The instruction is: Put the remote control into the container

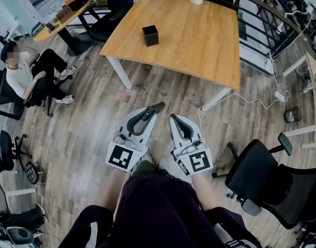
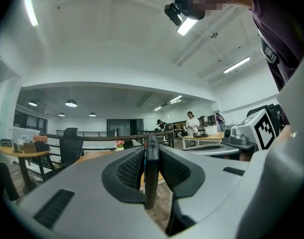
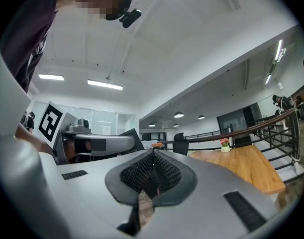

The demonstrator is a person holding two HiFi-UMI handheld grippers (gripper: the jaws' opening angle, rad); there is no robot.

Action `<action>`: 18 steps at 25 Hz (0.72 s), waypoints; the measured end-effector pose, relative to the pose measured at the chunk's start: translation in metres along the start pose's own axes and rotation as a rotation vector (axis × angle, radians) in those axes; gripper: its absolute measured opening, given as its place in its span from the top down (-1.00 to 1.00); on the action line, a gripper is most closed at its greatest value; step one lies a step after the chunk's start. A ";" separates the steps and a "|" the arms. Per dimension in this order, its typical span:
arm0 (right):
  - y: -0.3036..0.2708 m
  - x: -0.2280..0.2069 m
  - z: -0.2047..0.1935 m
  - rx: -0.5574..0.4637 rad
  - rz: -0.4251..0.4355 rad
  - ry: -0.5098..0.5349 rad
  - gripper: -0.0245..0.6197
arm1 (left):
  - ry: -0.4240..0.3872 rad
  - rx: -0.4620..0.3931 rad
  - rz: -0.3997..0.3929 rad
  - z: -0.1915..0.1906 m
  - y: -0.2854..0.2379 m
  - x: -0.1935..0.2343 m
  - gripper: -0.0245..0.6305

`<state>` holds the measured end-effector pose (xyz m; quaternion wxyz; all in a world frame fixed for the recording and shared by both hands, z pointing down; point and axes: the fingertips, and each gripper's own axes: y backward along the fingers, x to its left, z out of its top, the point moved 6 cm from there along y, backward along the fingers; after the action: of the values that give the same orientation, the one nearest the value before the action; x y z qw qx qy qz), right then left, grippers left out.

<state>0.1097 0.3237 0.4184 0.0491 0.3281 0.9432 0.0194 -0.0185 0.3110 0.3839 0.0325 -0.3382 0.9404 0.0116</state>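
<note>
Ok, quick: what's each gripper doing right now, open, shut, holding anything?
Left gripper: shut on the remote control, held edge-on.
Right gripper: shut, nothing between the jaws.

The remote control (image 2: 151,176), a slim black slab, stands on edge, clamped between the jaws of the left hand-held gripper (image 1: 151,111) above the floor. The container (image 1: 150,35), a small black square open-topped box, stands upright on the far tabletop (image 1: 199,40), towards its left side.
</note>
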 end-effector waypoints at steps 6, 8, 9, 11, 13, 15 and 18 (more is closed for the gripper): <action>-0.028 -0.019 -0.006 0.012 0.000 0.004 0.87 | 0.003 -0.009 -0.001 -0.003 -0.026 0.024 0.67; -0.042 -0.025 -0.008 0.014 -0.006 0.008 0.87 | 0.002 -0.019 -0.007 -0.005 -0.035 0.037 0.67; -0.049 -0.028 -0.009 0.016 -0.008 0.009 0.87 | 0.005 -0.032 -0.009 -0.004 -0.041 0.044 0.67; -0.065 -0.036 -0.011 0.018 -0.013 0.010 0.87 | 0.006 -0.044 -0.014 -0.006 -0.055 0.059 0.67; -0.081 -0.048 -0.013 0.023 -0.018 0.006 0.87 | 0.009 -0.046 -0.016 -0.008 -0.071 0.073 0.67; -0.098 -0.059 -0.014 0.032 -0.021 0.004 0.87 | 0.013 -0.051 -0.014 -0.009 -0.087 0.089 0.67; -0.124 -0.071 -0.017 0.045 -0.025 0.006 0.87 | 0.017 -0.056 -0.015 -0.010 -0.106 0.113 0.67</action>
<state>0.0870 0.1823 0.4320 0.0393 0.3174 0.9475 -0.0012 -0.0388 0.1571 0.3862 0.0150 -0.3462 0.9374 0.0348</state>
